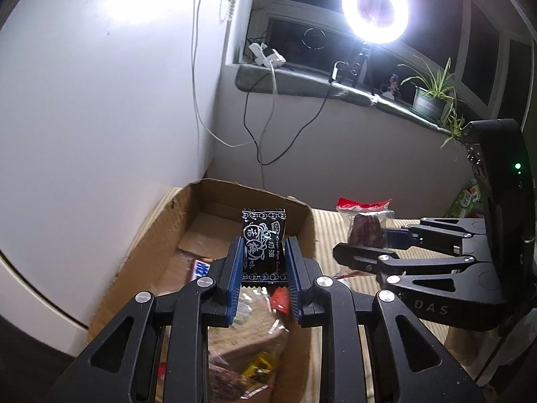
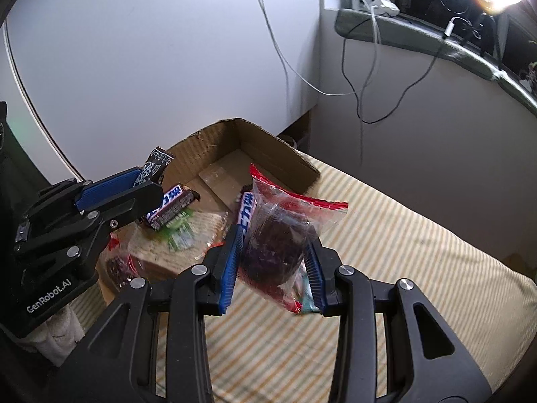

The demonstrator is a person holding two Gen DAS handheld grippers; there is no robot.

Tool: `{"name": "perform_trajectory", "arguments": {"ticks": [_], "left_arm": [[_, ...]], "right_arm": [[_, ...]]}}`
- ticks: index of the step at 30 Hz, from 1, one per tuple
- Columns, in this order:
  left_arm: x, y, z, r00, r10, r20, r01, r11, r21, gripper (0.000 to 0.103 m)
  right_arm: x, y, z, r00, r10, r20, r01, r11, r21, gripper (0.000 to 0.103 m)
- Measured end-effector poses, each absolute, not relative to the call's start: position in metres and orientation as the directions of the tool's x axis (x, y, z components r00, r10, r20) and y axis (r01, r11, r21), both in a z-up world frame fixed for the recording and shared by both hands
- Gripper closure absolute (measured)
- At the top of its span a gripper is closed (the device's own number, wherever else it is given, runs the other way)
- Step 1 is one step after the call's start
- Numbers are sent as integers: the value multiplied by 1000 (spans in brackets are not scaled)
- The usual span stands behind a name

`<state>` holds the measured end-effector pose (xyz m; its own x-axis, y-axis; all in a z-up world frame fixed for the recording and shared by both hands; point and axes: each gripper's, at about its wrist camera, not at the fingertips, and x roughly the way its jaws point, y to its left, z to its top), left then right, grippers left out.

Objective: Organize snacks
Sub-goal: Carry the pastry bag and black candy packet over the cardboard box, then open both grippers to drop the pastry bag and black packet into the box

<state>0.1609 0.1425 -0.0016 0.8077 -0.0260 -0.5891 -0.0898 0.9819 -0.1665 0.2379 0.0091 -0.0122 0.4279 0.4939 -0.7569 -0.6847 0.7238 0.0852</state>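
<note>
My left gripper (image 1: 263,268) is shut on a black plum candy packet (image 1: 263,247) and holds it above the open cardboard box (image 1: 307,231). It shows at the left of the right wrist view (image 2: 142,181), with the packet (image 2: 155,164) sticking out. My right gripper (image 2: 273,268) is shut on a clear bag with a red top and dark snacks inside (image 2: 280,231), held above the striped surface just right of the box (image 2: 268,141). In the left wrist view the right gripper (image 1: 365,245) holds that bag (image 1: 364,225) to the right of the box.
The box holds several snacks, among them a Snickers bar (image 2: 171,206) and green packets (image 2: 181,231). A striped cloth (image 2: 419,252) covers the surface. A white wall, a windowsill with cables, a ring light (image 1: 374,10) and a potted plant (image 1: 431,95) stand behind.
</note>
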Motion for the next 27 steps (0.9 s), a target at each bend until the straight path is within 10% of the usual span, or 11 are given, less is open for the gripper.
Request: {"name": "perform_trajectory", "arguments": {"ticks": [27], "left_arm": [[170, 169, -7, 802, 34, -597, -157, 975, -155, 79]], "right_arm": [[258, 66, -32, 384, 518, -764, -732, 675, 89, 64]]}}
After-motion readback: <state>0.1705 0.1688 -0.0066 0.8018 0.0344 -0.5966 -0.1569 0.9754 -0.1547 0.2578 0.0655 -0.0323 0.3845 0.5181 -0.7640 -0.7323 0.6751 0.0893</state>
